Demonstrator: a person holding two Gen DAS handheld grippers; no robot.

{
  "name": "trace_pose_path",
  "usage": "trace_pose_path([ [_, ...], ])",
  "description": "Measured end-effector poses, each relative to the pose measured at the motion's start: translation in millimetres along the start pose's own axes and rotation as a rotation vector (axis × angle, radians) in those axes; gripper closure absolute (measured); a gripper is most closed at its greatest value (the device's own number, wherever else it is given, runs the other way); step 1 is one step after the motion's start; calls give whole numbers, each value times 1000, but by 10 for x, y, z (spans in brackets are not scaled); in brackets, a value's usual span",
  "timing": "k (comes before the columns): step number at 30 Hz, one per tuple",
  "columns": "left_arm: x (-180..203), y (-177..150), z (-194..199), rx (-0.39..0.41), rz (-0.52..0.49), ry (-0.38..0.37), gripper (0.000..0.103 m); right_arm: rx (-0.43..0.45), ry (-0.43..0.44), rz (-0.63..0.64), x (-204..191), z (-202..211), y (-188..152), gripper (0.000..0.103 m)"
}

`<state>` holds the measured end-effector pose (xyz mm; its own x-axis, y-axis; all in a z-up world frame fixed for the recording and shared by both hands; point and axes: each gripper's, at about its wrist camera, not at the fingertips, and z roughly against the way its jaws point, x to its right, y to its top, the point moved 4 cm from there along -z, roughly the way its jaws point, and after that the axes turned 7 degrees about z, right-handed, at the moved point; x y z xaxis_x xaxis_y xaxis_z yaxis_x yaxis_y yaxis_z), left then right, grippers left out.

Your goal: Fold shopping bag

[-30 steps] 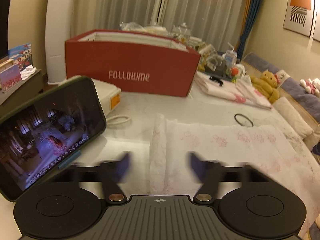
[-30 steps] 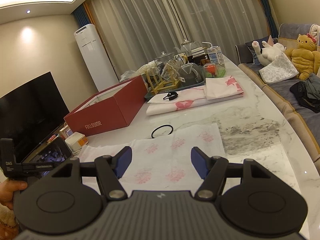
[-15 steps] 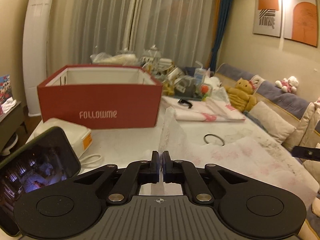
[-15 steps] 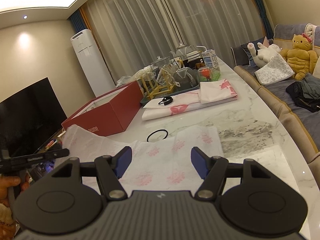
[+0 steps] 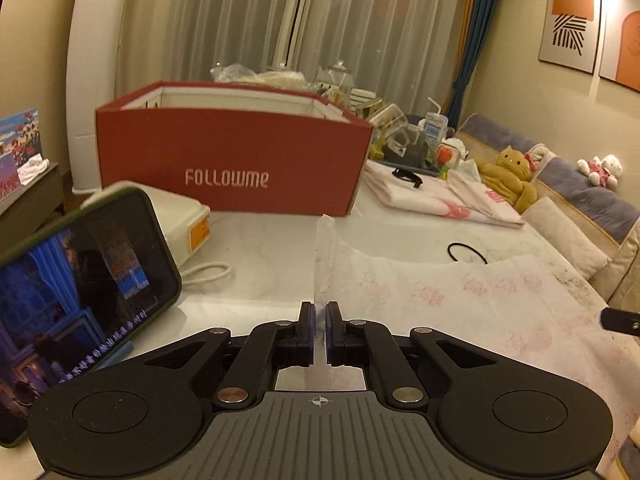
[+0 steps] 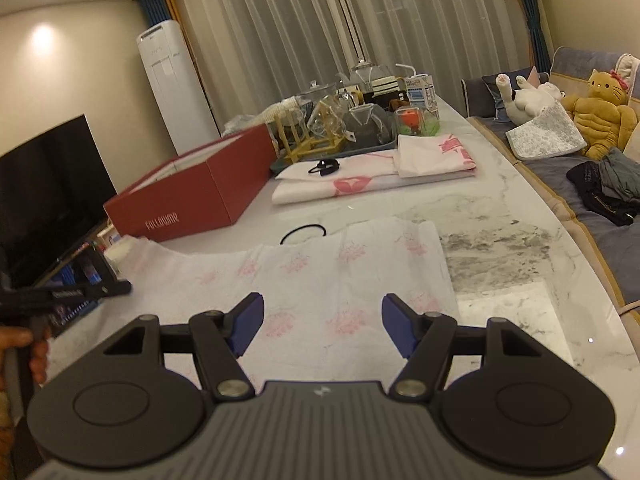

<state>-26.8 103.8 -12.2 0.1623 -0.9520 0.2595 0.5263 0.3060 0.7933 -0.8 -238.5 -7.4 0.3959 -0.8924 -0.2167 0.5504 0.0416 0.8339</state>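
Note:
A white plastic shopping bag point(image 5: 460, 296) with pink prints lies flat on the marble table point(image 5: 260, 240). Its left edge is pulled up into a standing ridge. My left gripper point(image 5: 319, 316) is shut on that edge, and the thin film shows between the blue pads. In the right wrist view the same bag point(image 6: 320, 276) spreads out under my right gripper point(image 6: 322, 320). That gripper hovers open over the bag's near middle with nothing between its fingers. The left gripper's tip point(image 6: 116, 286) shows at the bag's left end, held by a hand point(image 6: 24, 344).
A red open box point(image 5: 232, 160) stands behind the bag, with a propped phone point(image 5: 80, 300) and a white device point(image 5: 180, 220) to the left. A black hair tie point(image 5: 466, 250) lies just beyond the bag. Folded bags point(image 6: 376, 172) and glassware point(image 6: 344, 120) sit further back. A sofa point(image 6: 592, 208) runs along the right.
The left gripper closed from wide open onto the bag's left edge and raised that edge off the table. The right gripper stayed open over the bag.

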Motion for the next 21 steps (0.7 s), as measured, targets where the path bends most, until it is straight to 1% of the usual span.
trace_pose_path([
  [3, -142, -30, -58, -42, 11, 62, 99, -46, -8, -3, 11, -94, -41, 37],
  [6, -242, -6, 26, -7, 39, 104, 99, -88, -22, 1, 27, -157, -100, 37],
  [8, -257, 42, 97, 25, 27, 131, 99, -100, -21, 12, 29, -161, -128, 36],
  [11, -234, 90, 109, 27, 1, 111, 99, -111, -25, 28, 15, -151, -120, 36],
  [13, -235, 102, 114, 31, 4, 115, 99, -112, -38, 32, 4, -149, -104, 36],
  [15, -235, 112, 138, 38, 16, 118, 99, -86, -35, 55, -52, -109, -68, 36],
  [16, -219, 116, 160, 43, 24, 107, 99, -73, -33, 68, -80, -88, -50, 36],
  [18, -121, 111, 219, 52, 28, 33, 99, -60, -9, 109, -181, -82, -12, 36],
  [21, 124, 31, 244, 20, -28, -79, 99, -77, 23, 167, -334, -181, -5, 36],
])
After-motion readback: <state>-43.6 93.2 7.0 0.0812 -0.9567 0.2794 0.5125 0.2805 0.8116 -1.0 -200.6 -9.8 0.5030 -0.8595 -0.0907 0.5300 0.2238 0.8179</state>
